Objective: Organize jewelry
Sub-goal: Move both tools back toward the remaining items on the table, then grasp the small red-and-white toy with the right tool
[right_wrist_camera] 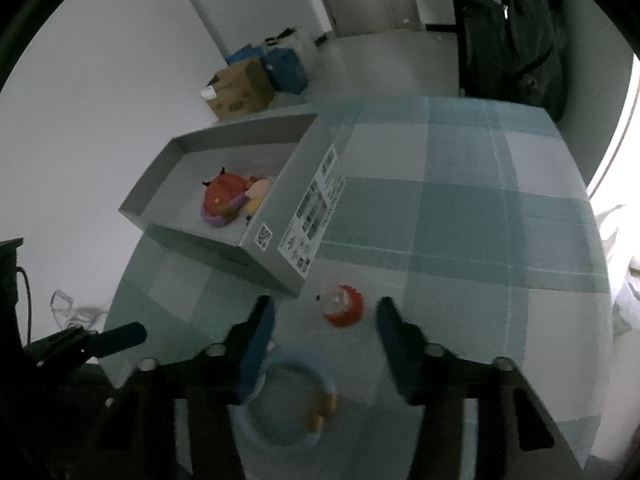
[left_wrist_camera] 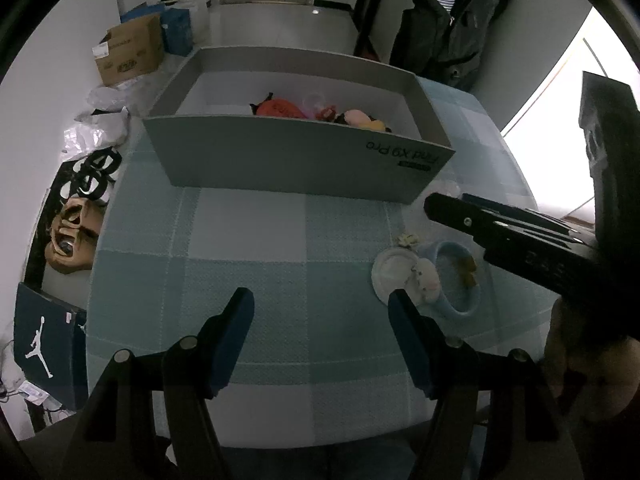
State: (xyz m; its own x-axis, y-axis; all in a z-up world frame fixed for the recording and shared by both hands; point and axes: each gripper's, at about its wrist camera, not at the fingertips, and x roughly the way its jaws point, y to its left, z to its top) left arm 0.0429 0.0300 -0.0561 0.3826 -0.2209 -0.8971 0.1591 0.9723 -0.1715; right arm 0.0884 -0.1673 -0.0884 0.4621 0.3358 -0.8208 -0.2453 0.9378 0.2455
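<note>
Checked teal cloth covers the counter, and both grippers hang over its near edge. Nearest, the right gripper has its fingers apart with nothing clamped; the pale blue bracelet lies just below and between them, so this hand is much the closer. It is a soft ring with an amber bead on its right side. Just beyond lies a red-and-white trinket. The left gripper stands open and empty, the bracelet off to its right. Farthest, the grey box holds bright pieces.
</note>
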